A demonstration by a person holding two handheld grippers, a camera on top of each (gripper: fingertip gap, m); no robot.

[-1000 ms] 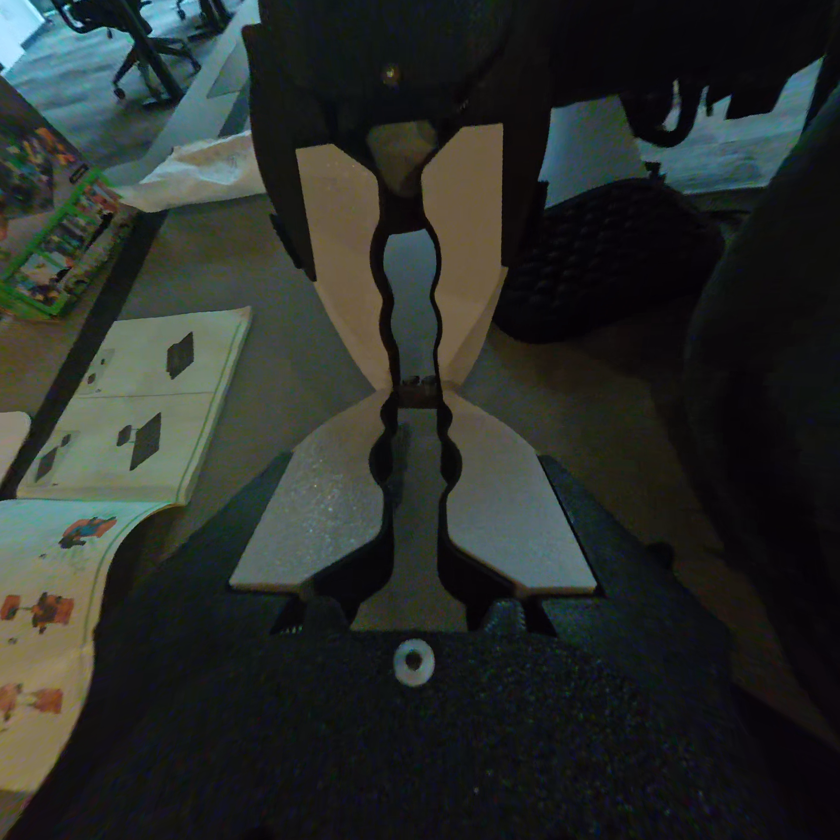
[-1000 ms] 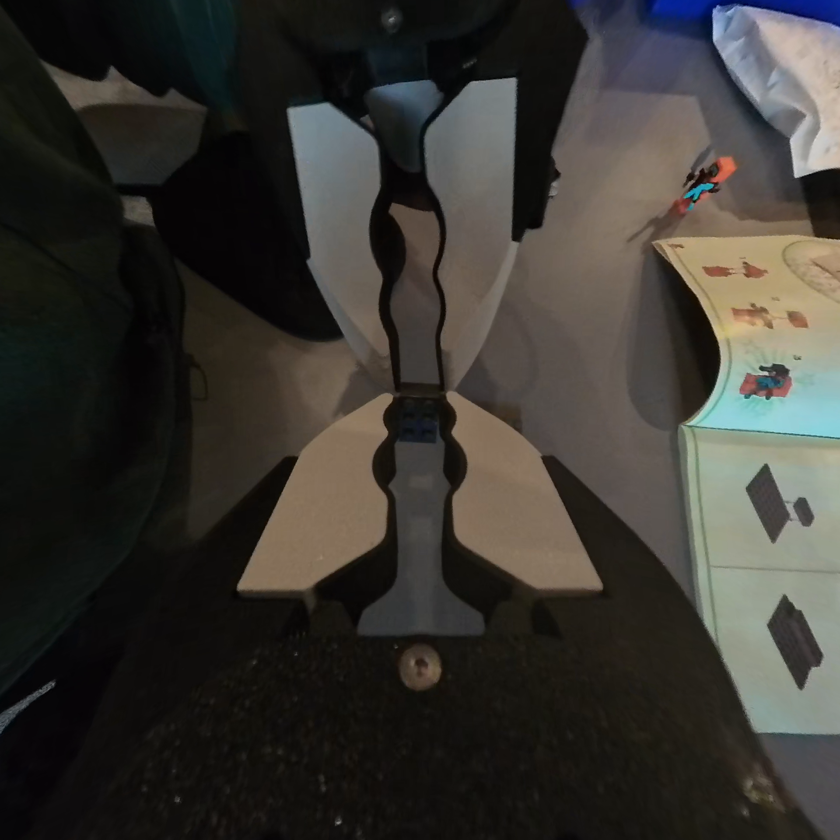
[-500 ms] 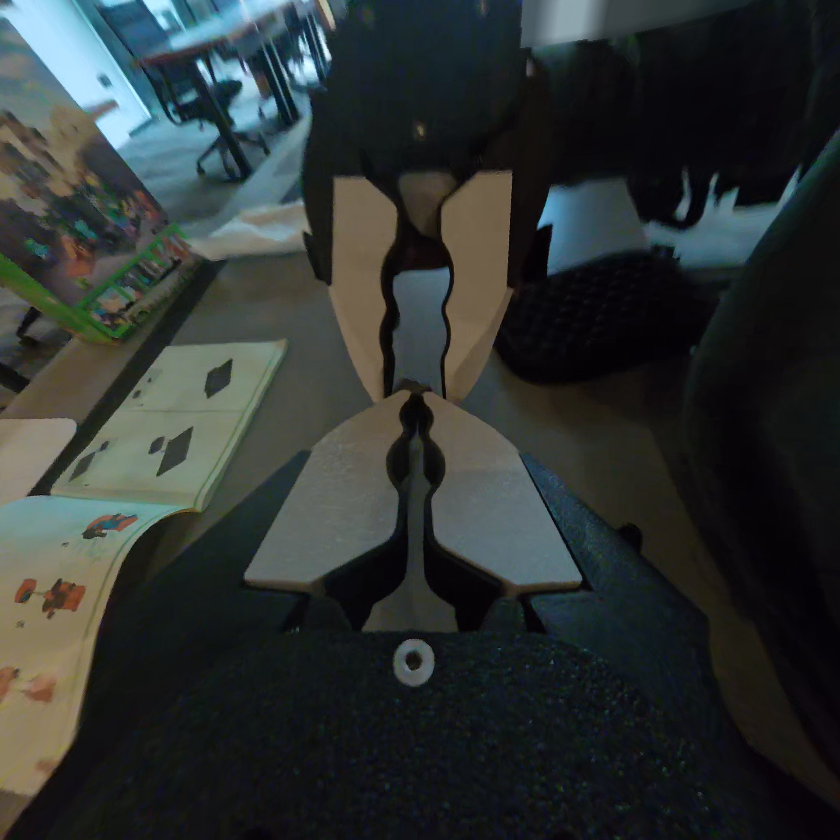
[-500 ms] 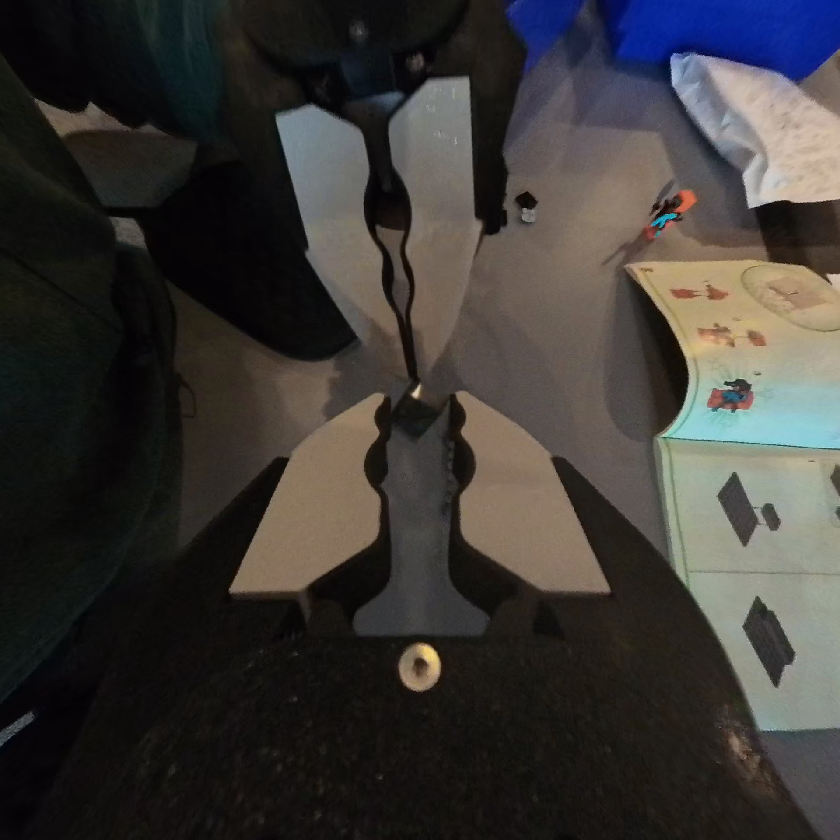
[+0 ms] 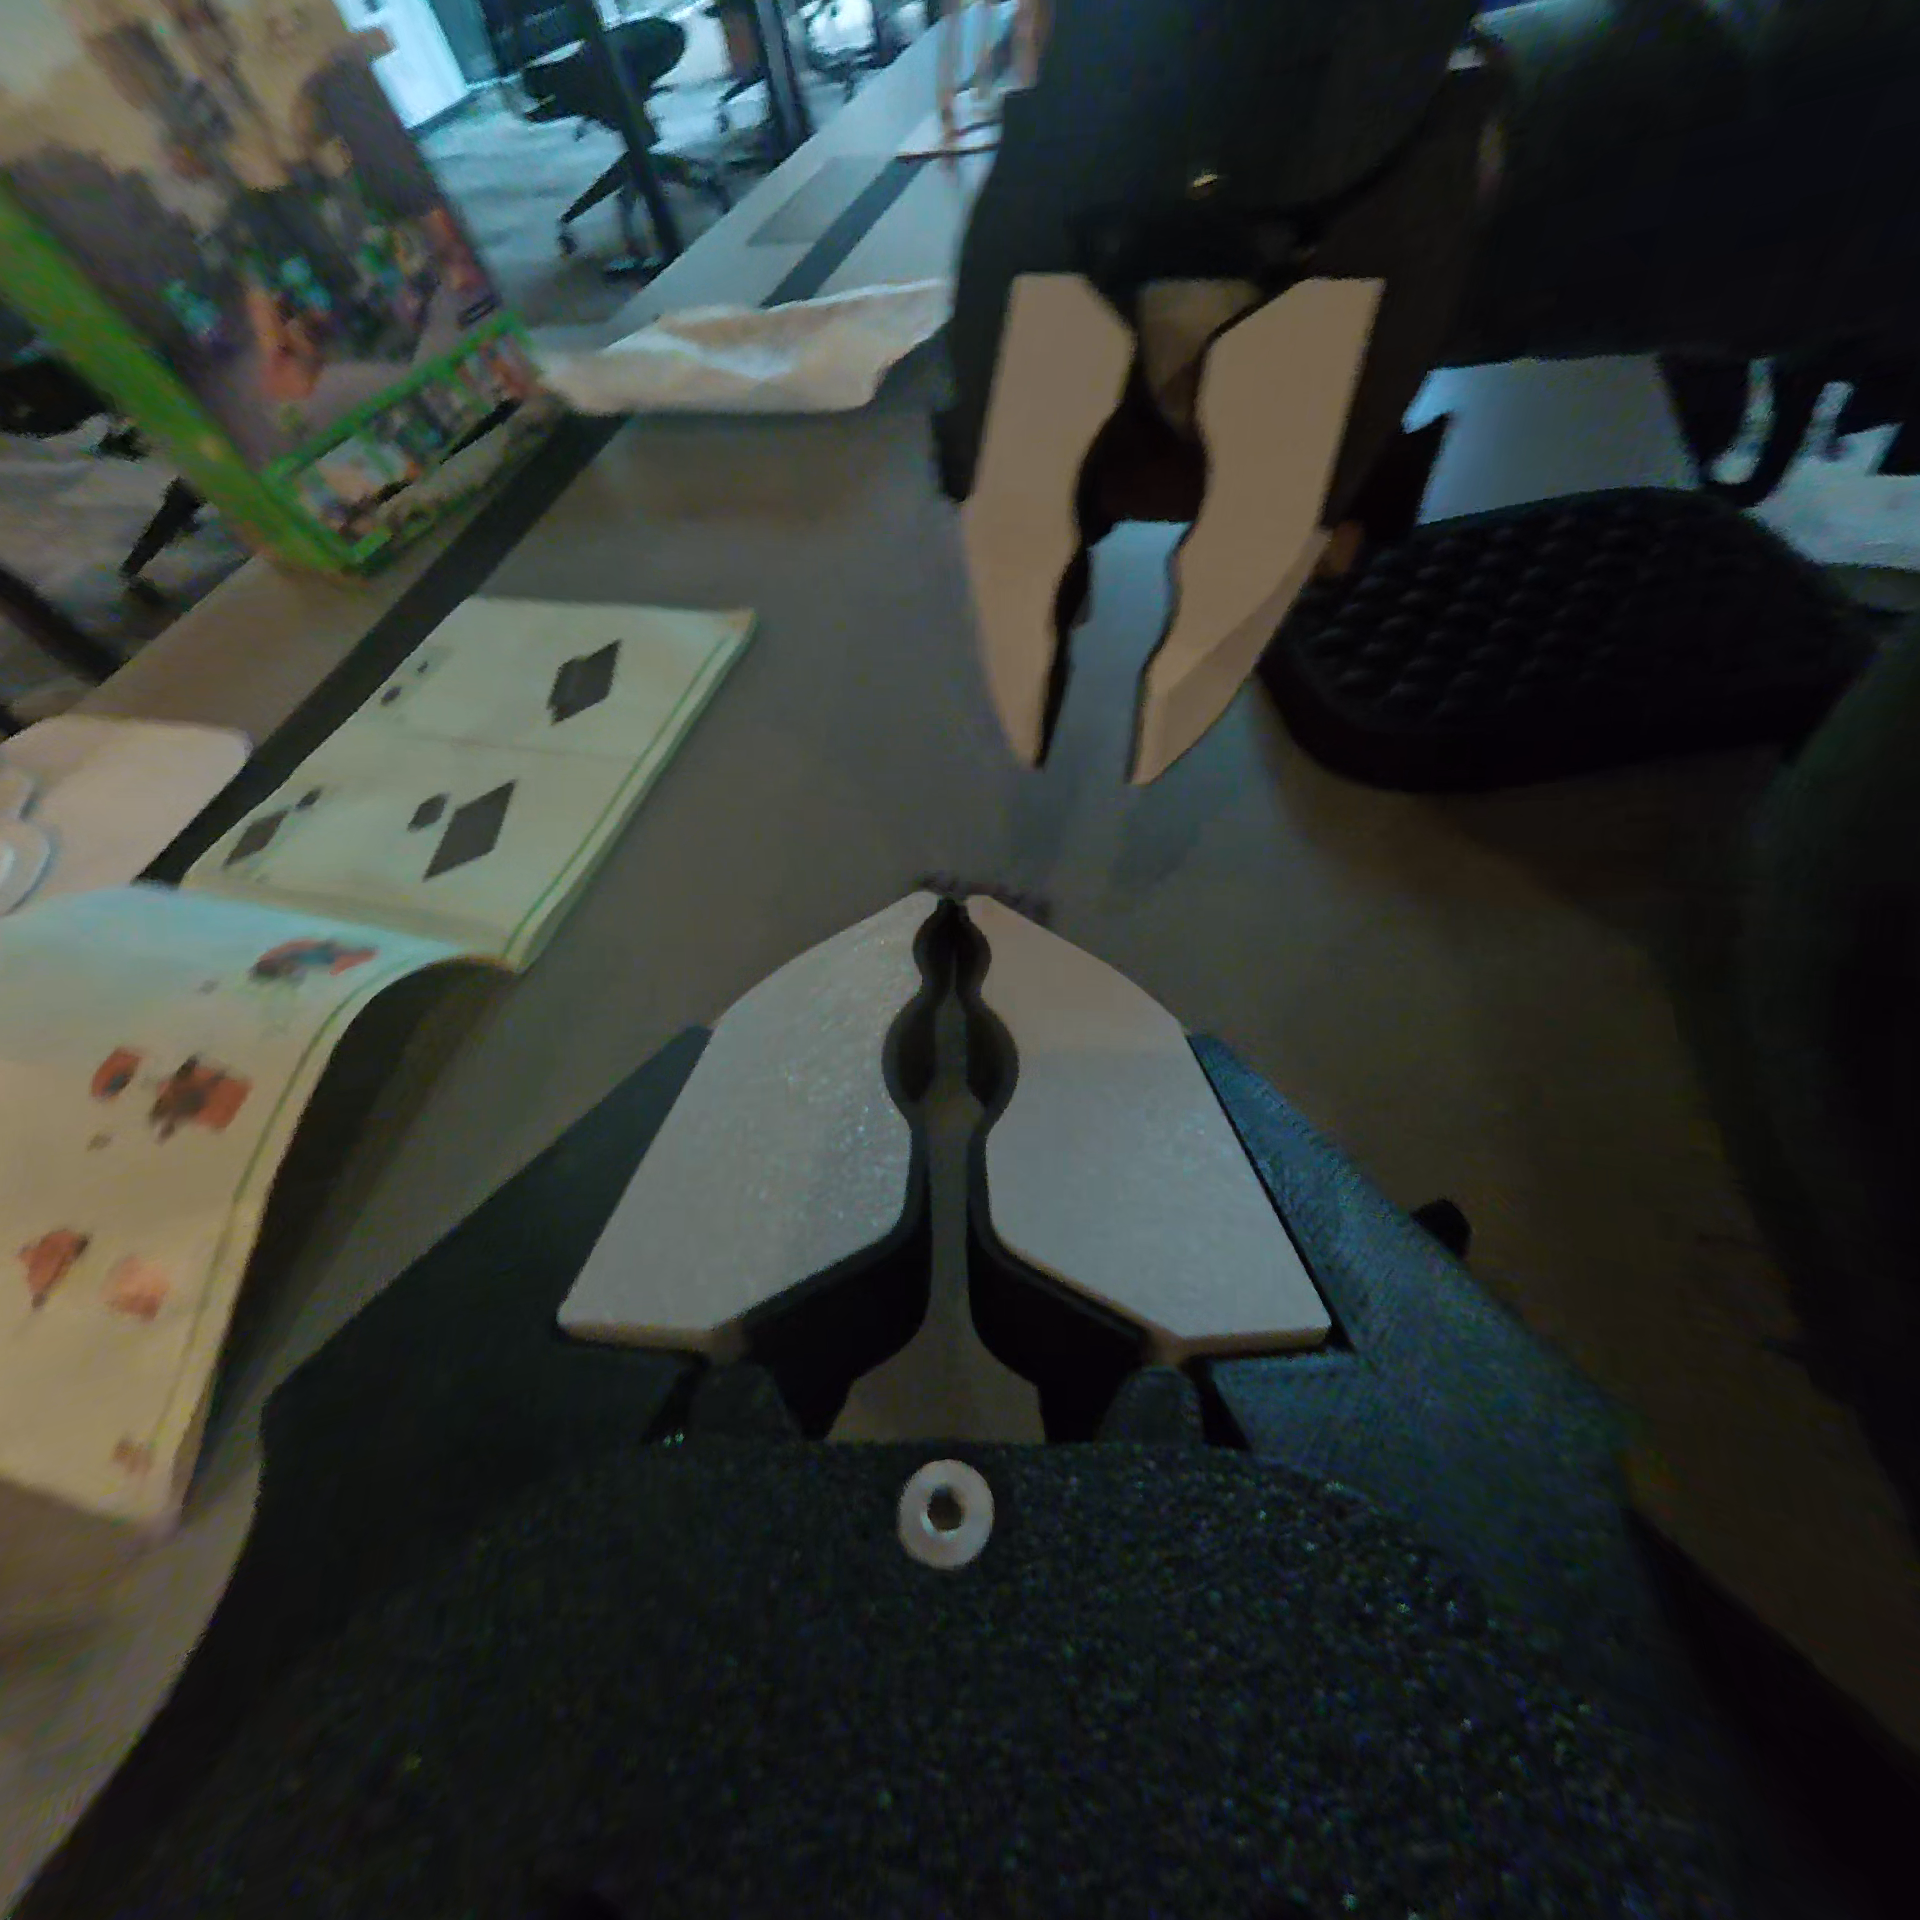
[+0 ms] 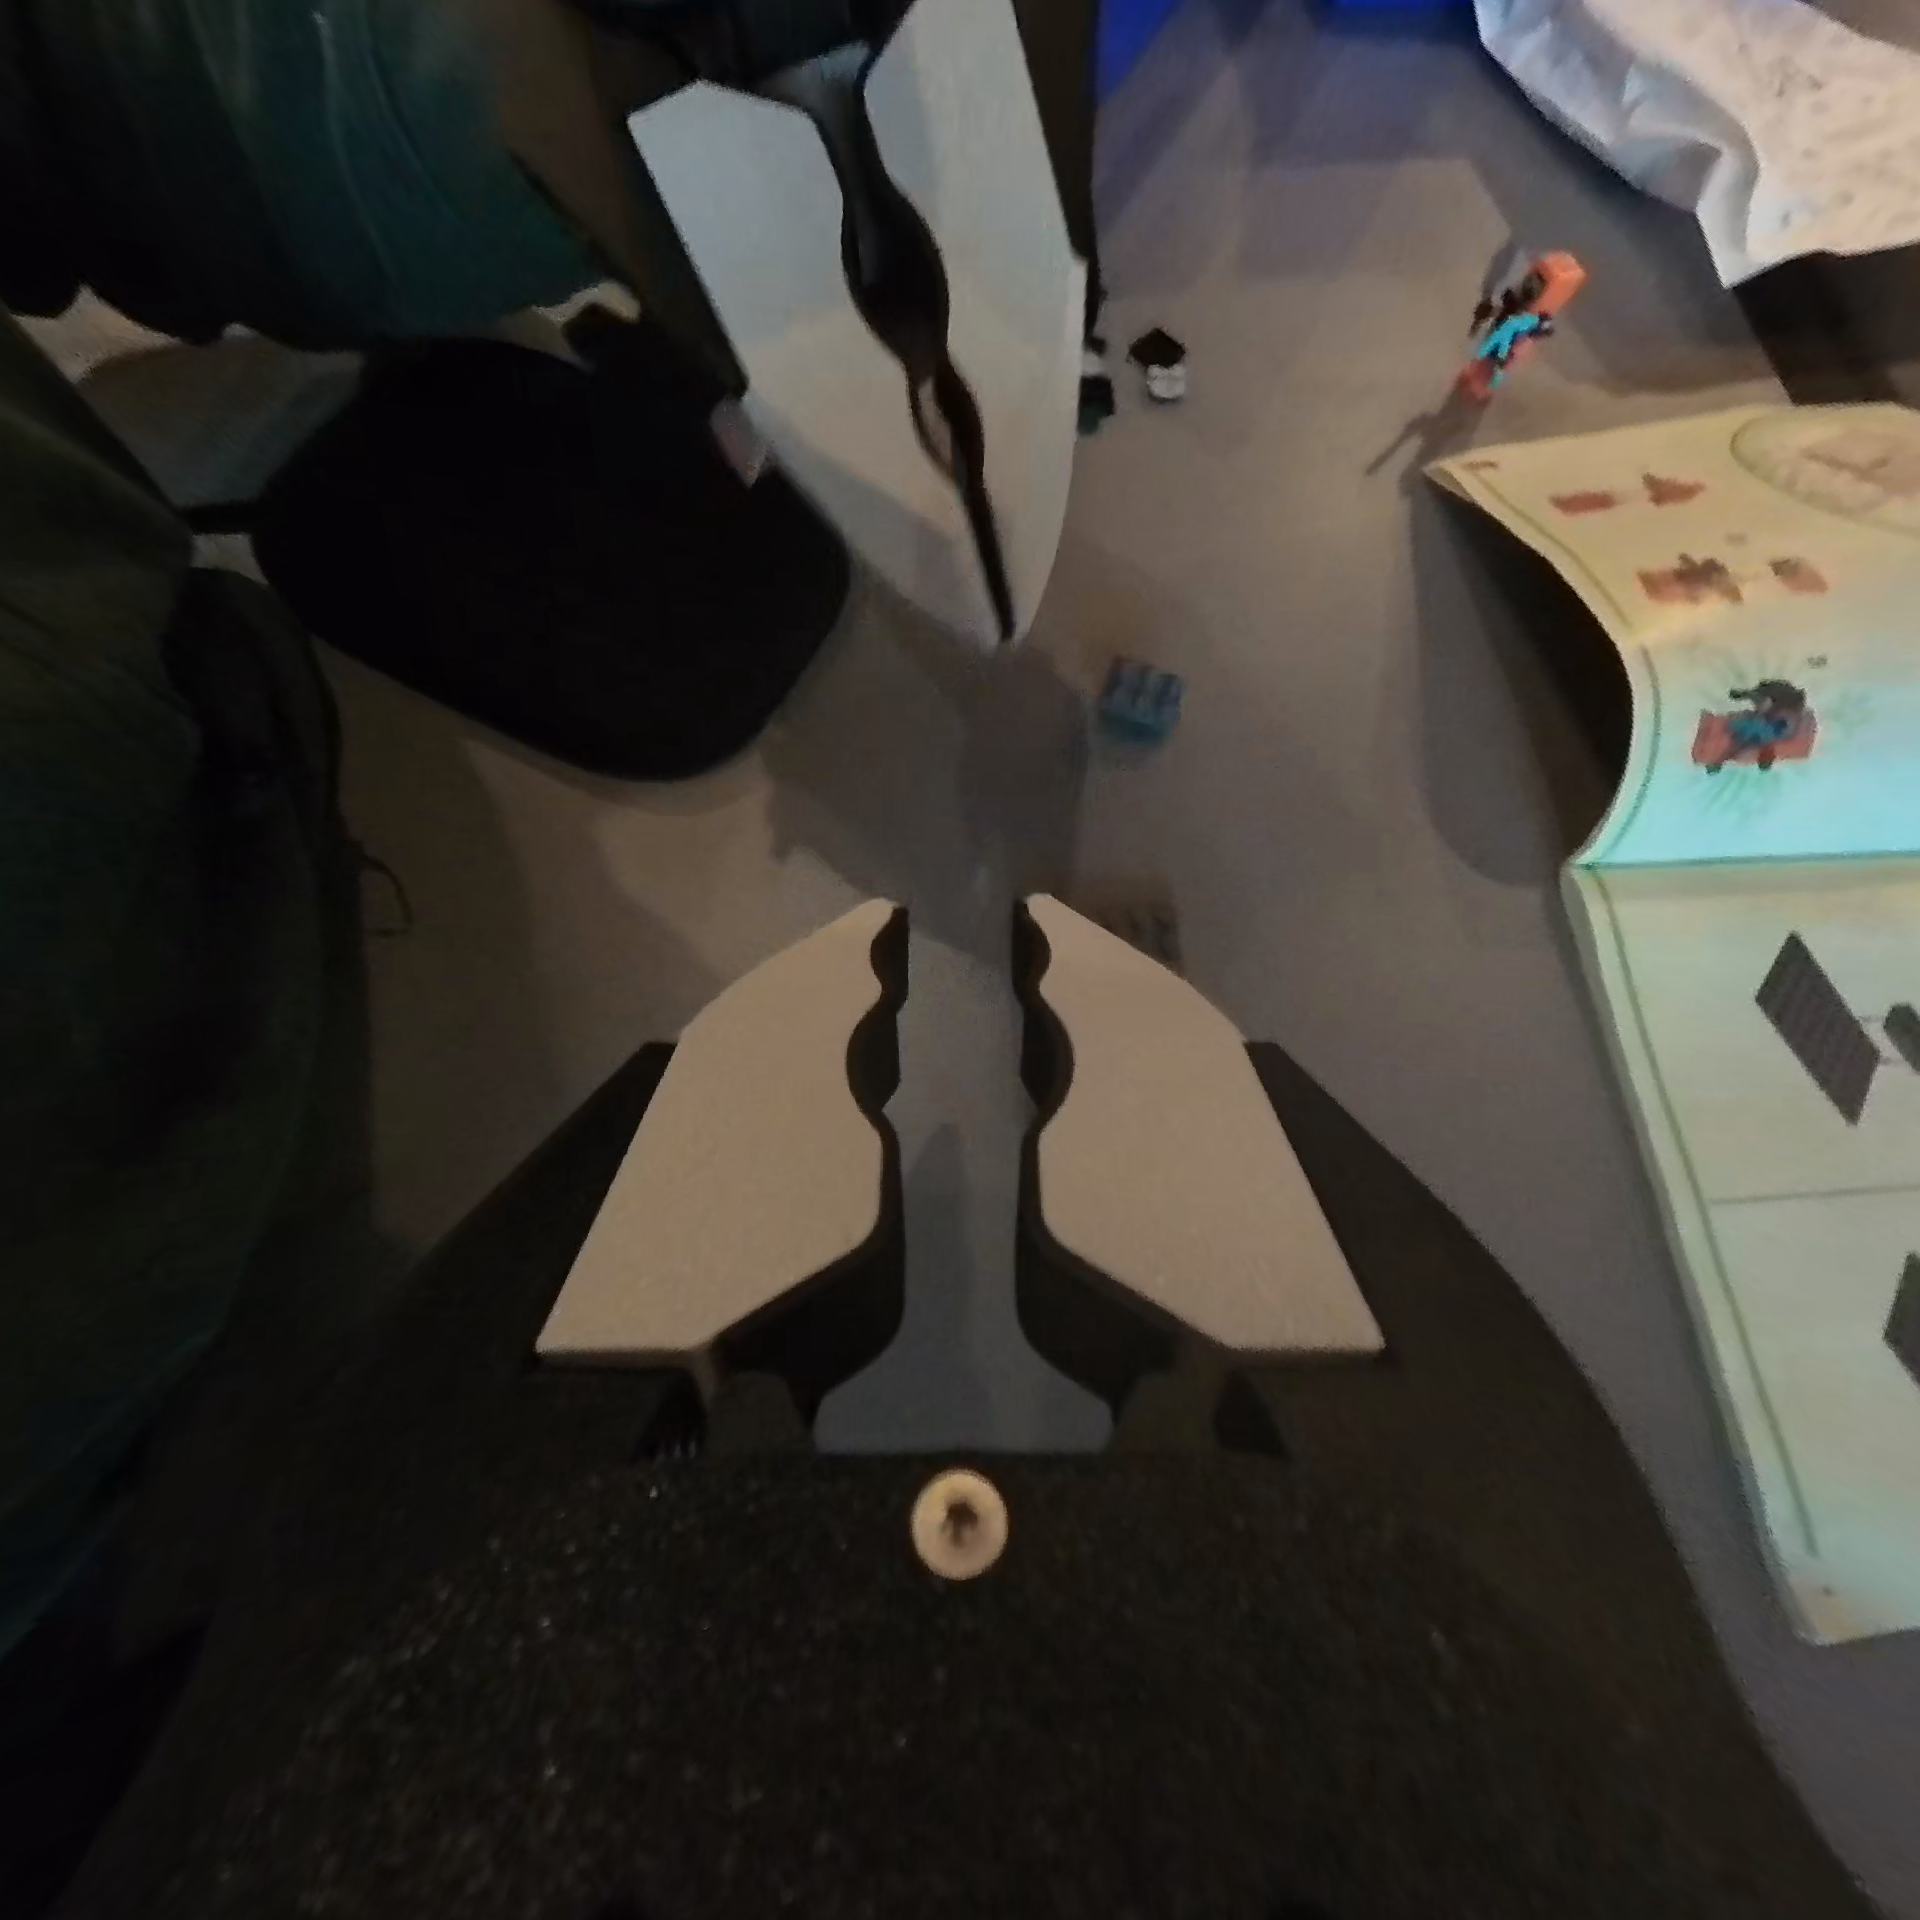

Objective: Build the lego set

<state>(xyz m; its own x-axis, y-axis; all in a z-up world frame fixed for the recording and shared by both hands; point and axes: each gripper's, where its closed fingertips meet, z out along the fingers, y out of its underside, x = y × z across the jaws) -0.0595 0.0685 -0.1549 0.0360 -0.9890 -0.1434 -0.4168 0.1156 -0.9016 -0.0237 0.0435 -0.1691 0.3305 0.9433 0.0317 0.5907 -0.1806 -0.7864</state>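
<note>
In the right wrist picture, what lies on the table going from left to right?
Black mesh pad → left tool, shut and empty → small blue lego brick → orange and blue lego figure → open instruction booklet.

clear lane down the middle of the table

bare grey table (image 6: 1299,831) lies between the two facing grippers, broken only by a blue brick (image 6: 1140,703); the open instruction booklet (image 6: 1714,935) blocks one side, a black mesh pad (image 6: 551,582) the other, small loose pieces (image 6: 1158,364) lie farther off
</note>
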